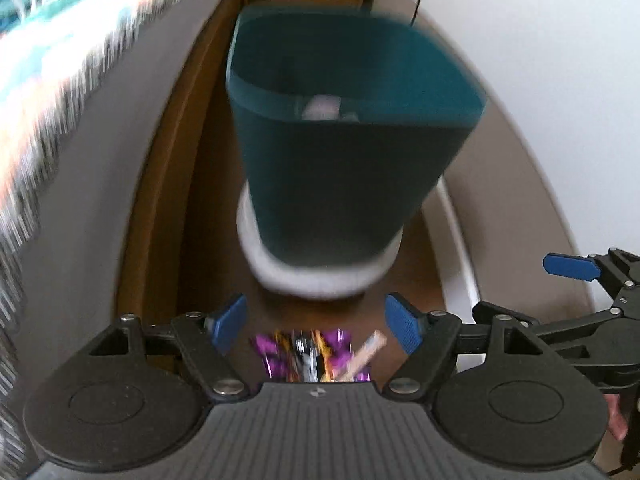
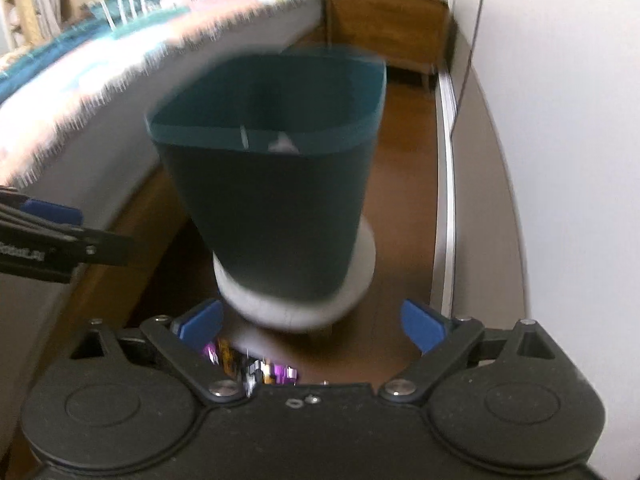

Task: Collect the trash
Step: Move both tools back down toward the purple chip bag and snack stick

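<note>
**Op:** Entry, both wrist views motion-smeared. I had the left gripper (image 1: 316,326) with its jaws spread wide and nothing between the pads. The right gripper (image 2: 312,326) was likewise wide open and empty.

**Obs:** Where was the trash?

**Op:** A purple wrapper (image 1: 308,356) lay on the wooden floor (image 1: 188,208), low in the left view, just short of the left gripper's pads and roughly centred between them. A pale stick-like scrap (image 1: 366,354) lay across its right end. In the right view the same wrapper sat off towards that gripper's left pad, partly hidden by the housing.

**Obs:** And the bin?

**Op:** The teal bin (image 1: 340,168) stood upright beyond the wrapper on a white round base (image 1: 320,276), beside the bed (image 1: 92,128). I saw something pale inside it and could not identify it.

**Obs:** Risks from here?

**Op:** My judgement only. The wrapper looked thin and flat, so pads closing on it could slide over it or pinch only an edge. The scrap could be knocked aside if I grabbed both at once. The two grippers were close, the right one showing at the edge of the left view, so converging on one item risked a clash. Reaching too far forward could nudge the bin.
</note>
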### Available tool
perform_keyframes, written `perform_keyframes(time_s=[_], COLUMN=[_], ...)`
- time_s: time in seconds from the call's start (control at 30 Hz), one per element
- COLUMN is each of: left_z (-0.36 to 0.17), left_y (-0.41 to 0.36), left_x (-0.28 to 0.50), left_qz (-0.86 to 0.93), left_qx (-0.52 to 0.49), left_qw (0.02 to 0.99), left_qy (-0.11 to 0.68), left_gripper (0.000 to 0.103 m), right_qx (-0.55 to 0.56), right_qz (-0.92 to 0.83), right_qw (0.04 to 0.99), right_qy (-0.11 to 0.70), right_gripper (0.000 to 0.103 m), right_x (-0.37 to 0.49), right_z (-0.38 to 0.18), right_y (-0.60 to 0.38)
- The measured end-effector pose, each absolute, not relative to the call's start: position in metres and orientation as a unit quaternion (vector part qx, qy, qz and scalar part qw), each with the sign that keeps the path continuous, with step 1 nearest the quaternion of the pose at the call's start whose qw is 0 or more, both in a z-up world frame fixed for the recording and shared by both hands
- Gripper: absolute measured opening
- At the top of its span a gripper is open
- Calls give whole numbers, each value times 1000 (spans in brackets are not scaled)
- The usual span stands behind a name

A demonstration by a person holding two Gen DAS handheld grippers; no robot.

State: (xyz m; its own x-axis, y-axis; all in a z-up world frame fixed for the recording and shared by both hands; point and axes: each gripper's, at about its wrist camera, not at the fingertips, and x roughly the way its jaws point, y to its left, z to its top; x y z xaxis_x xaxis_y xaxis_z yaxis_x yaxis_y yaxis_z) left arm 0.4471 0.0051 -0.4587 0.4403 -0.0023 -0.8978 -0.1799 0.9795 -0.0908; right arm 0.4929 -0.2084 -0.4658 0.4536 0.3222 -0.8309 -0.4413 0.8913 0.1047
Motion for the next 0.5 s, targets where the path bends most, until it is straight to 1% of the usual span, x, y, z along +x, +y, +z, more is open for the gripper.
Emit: perform_keyframes(time_s=[0.1,0.17,0.27,0.37,0.5], left_z=[-508,-542,-594,-641,-698], left_y=[-1,-5,-9,-16,-18], left_x=[435,428,420,415,412], left_qz=[63,72,77,81,91], left_qx=[-74,-67,-73,-53,-64], left_qw=[827,814,791,774,747], left_qy=[553,573,603,626,656], left_gripper=[76,76,76,76,76], right_qx=[-77,-77,-74,-80,-36], right_qz=[207,199,209,203,174], right_qw=[838,825,804,794,774], right_qy=[499,523,552,567,608], right_gripper=[95,93,93,93,92], right_x=[487,487,483,479,485], right_z=[-515,-546,-595,-636,-698], right_y=[-203,-200,-192,-183,-178])
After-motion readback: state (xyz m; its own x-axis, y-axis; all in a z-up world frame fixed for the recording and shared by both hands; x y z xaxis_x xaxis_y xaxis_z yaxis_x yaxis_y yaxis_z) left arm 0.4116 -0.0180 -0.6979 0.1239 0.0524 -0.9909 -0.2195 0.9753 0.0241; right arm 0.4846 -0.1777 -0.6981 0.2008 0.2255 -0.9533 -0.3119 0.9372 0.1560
